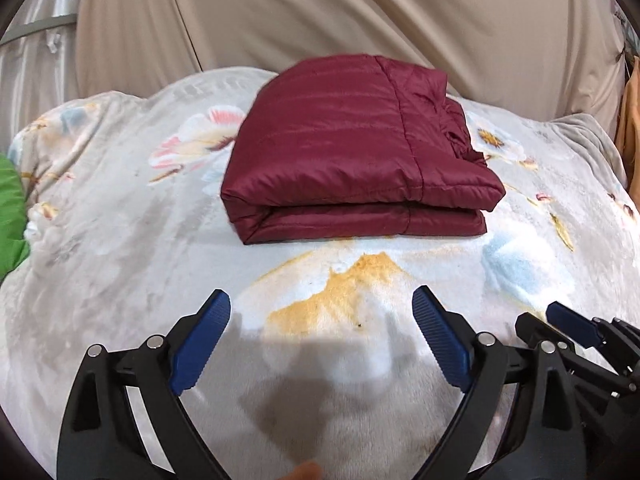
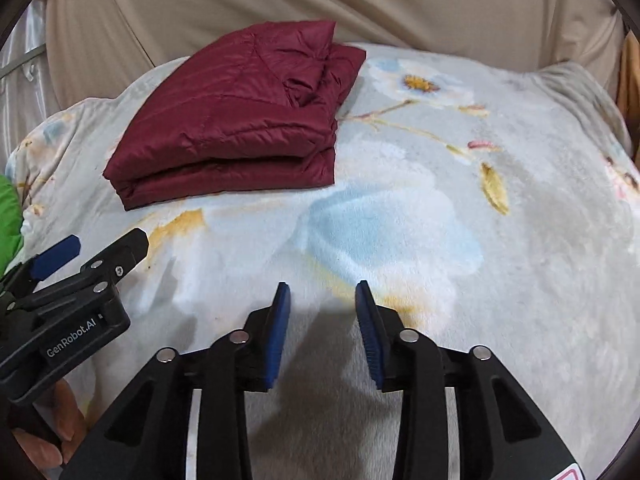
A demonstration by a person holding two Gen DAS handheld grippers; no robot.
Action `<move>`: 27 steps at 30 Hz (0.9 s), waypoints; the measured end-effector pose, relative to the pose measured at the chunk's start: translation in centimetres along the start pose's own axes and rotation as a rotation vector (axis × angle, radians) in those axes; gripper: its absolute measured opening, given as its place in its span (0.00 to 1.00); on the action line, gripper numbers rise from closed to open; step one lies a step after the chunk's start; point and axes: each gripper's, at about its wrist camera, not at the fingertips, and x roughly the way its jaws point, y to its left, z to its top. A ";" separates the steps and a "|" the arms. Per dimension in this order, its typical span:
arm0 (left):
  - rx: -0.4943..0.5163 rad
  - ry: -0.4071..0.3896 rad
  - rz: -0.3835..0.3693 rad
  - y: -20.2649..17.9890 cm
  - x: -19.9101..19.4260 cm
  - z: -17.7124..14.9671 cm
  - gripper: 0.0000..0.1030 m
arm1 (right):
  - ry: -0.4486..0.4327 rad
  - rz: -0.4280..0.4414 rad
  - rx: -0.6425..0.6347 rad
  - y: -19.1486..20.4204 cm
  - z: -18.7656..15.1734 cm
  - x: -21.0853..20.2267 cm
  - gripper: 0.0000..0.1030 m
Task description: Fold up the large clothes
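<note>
On floral blanket (image 1: 120, 216), folded jacket (image 1: 352, 148), beige curtain (image 1: 320, 12)

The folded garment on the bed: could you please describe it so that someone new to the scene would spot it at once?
Start from the pale floral blanket covering the bed, in front of the beige curtain. Toward its far side lies a maroon quilted jacket, folded into a thick rectangular bundle, beyond both open grippers. It is the only dark red, shiny item; the other garment in view is a green one at the left edge.

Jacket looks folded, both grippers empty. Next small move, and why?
Probably reach the right gripper forward to tuck the bunched corner of the maroon jacket: the stack lies folded on the floral blanket, but its right edge is crumpled. The left gripper is open and empty too.
</note>
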 end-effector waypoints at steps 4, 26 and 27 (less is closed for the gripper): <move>0.020 -0.024 0.019 -0.5 -0.7 -0.3 0.87 | -0.042 -0.030 -0.035 0.9 -0.2 -0.6 0.45; -0.001 -0.033 0.068 -0.7 -0.8 -0.5 0.90 | -0.084 -0.058 -0.020 0.7 -0.3 -1.2 0.48; 0.000 -0.032 0.072 -0.7 -0.8 -0.5 0.90 | -0.085 -0.057 -0.020 0.8 -0.3 -1.2 0.48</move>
